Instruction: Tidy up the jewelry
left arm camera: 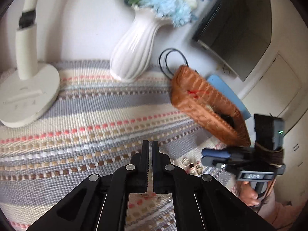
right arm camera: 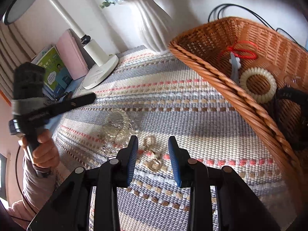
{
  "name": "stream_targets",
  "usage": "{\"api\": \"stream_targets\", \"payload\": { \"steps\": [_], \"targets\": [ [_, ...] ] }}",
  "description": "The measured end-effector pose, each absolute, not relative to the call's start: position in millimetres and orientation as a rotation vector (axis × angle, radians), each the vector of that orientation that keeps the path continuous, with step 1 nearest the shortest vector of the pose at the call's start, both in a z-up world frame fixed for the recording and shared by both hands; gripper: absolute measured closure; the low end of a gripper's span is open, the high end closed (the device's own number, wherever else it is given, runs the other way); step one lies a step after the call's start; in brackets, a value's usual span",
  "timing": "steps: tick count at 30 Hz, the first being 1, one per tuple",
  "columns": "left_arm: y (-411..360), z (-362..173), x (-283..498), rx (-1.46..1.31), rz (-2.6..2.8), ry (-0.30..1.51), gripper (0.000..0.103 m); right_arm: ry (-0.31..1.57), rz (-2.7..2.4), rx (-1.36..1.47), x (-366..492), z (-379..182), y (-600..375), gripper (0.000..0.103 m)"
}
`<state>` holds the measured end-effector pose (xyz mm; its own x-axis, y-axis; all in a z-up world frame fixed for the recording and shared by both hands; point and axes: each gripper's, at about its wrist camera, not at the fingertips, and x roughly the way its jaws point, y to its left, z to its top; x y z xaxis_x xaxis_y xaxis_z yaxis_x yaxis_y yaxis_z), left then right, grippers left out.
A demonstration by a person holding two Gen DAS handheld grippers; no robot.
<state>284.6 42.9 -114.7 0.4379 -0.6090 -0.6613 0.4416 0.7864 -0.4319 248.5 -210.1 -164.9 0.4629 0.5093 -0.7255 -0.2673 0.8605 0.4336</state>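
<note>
Already the wicker basket [right arm camera: 221, 73] at two o'clock holds several pieces, while a gold chain [right arm camera: 152, 154] lies on the worktop's striped mat [right arm camera: 192, 104] between the wide right tongs [right arm camera: 153, 161]; left tongs [left arm camera: 150, 150] narrow, empty.

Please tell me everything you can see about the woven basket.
The basket is rectangular, woven of orange-brown wicker-like strands, with a thick braided rim and sloping walls. It stands open on the striped cloth, to the right of the white vase, with black cables behind it. Inside lie a red cord, a pale blue clip, a cream coil hair tie and a black band. No gripper touches it; the right gripper, open, is over a gold chain on the cloth beside it.
</note>
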Motion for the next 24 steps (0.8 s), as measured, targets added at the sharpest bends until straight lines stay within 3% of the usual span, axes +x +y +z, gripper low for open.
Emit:
{"api": "stream_targets", "payload": {
  "steps": [3, 8, 21, 23, 24],
  "targets": [
    [39.3, -122.6, 289.2, -0.188, -0.639, 0.945, 0.088, 1.013, 0.511, 0.261, 258.4, -154.5, -196.3, 0.068],
    [52.7, -129.5, 286.7, -0.177, -0.671, 1.038, 0.088, 1.021, 0.534, 0.108, 283.7, -131.5, -154.3, 0.068],
    [29.8, -144.0, 267.5, 0.034, -0.658, 1.099, 0.088, 1.039, 0.546, -0.015, 304.6, -179.1, -115.2, 0.069],
    [23.4, -143.0, 263.8, 0.072, -0.644, 1.075, 0.088, 1.024, 0.554, -0.028, 302.0, -179.2, -111.3, 0.089],
    [20.1, -142.6, 261.7, 0.095, -0.632, 1.062, 0.088, 1.022, 0.561, -0.024, 301.1, -178.5, -110.5, 0.090]
  ]
}}
